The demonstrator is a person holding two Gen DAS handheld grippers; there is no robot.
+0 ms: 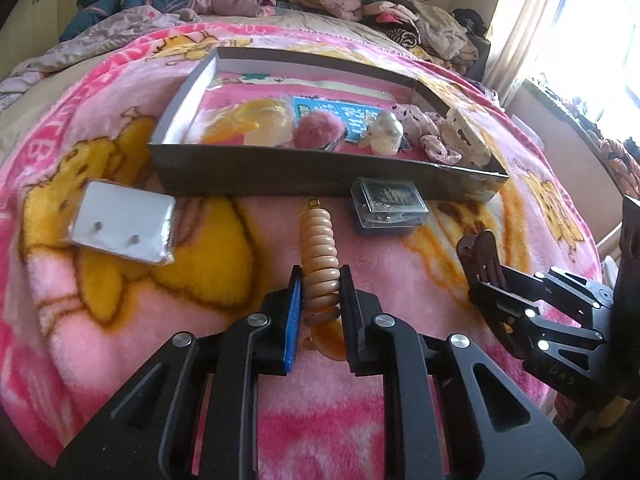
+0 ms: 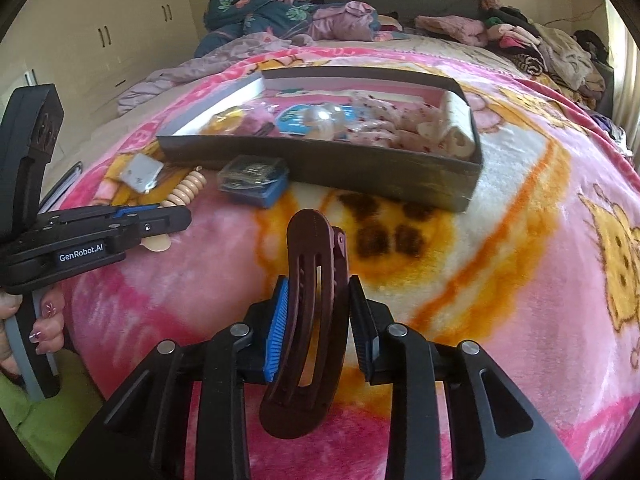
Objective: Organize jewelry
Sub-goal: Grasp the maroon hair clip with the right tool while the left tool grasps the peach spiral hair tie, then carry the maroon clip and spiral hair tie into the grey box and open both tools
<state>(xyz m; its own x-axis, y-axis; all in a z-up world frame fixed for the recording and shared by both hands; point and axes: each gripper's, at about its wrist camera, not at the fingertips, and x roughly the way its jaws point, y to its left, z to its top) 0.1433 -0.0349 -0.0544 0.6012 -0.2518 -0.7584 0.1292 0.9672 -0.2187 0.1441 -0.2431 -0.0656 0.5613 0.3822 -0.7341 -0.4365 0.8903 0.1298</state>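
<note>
Where plush blanket (image 1: 120,320) sags, ribbed beige bracelet (image 1: 318,248)

Left gripper (image 1: 320,284) clamped on beige coiled hair tie (image 1: 319,252), which extends ahead of the fingertips. Dark tray (image 1: 280,170) further ahead. Clear case (image 1: 386,206) ahead-right; white card (image 1: 124,226) ahead-left. Right gripper (image 1: 486,276) off to the right, gripping brown clip (image 1: 480,254).
</note>
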